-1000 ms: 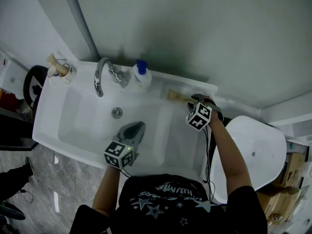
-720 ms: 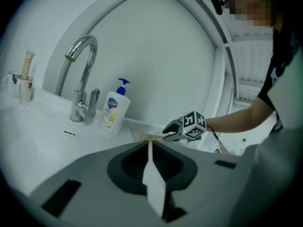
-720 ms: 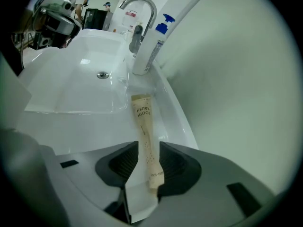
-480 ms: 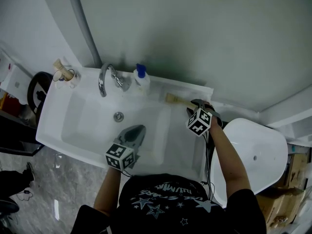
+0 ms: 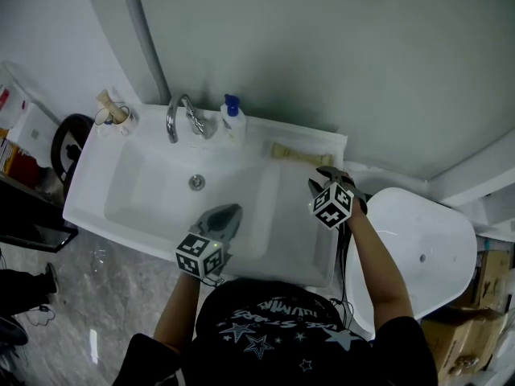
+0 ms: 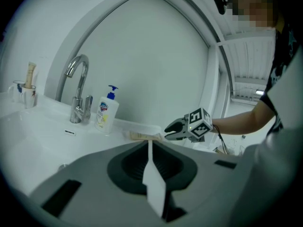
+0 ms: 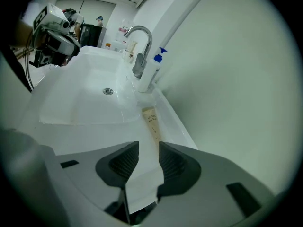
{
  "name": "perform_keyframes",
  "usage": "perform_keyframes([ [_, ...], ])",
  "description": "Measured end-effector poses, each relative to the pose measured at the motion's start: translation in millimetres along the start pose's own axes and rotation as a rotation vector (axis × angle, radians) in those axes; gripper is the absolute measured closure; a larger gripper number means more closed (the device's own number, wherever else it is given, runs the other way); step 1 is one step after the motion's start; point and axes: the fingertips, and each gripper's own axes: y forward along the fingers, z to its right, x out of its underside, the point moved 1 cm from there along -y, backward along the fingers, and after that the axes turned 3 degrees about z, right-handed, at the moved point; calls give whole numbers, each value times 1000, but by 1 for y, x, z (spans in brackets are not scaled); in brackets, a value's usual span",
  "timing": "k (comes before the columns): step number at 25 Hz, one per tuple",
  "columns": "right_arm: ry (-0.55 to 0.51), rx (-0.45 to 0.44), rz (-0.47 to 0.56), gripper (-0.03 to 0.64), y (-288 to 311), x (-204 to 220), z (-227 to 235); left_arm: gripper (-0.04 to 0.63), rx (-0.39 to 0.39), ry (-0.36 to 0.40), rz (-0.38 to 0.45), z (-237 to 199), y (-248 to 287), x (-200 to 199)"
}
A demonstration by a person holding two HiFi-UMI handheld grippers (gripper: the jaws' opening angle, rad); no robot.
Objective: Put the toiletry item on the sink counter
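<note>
Your right gripper (image 5: 319, 178) has just been opening its jaws; they stand apart with nothing between them, above the sink counter's (image 5: 336, 142) right end. The toiletry tube (image 7: 151, 122) lies flat on that counter ledge just ahead of the jaws, apart from them, with its length along the back wall. It is beige with dark print running down it, too small to read. Your left gripper (image 5: 233, 209) hovers over the front of the basin (image 5: 153, 199), jaws pressed together and empty. Beside the faucet (image 5: 179, 112) stands a white pump bottle (image 5: 233, 121) with a blue pump; its blue label is unreadable. A cup (image 5: 113, 117) at the left corner holds pale upright items.
</note>
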Motion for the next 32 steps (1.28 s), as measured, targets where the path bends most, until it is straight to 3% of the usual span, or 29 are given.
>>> perform_keyframes([
  [14, 85, -8, 129, 588, -63, 13, -45, 563, -34, 64, -26, 79, -33, 25],
  [21, 62, -37, 170, 603, -97, 23, -74, 563, -46, 69, -24, 124, -50, 36],
  [27, 114, -65, 229, 603, -126, 30, -92, 563, -67, 72, -19, 160, -66, 50],
  [32, 102, -108, 265, 603, -149, 32, -123, 563, -83, 120, -7, 192, -83, 60],
])
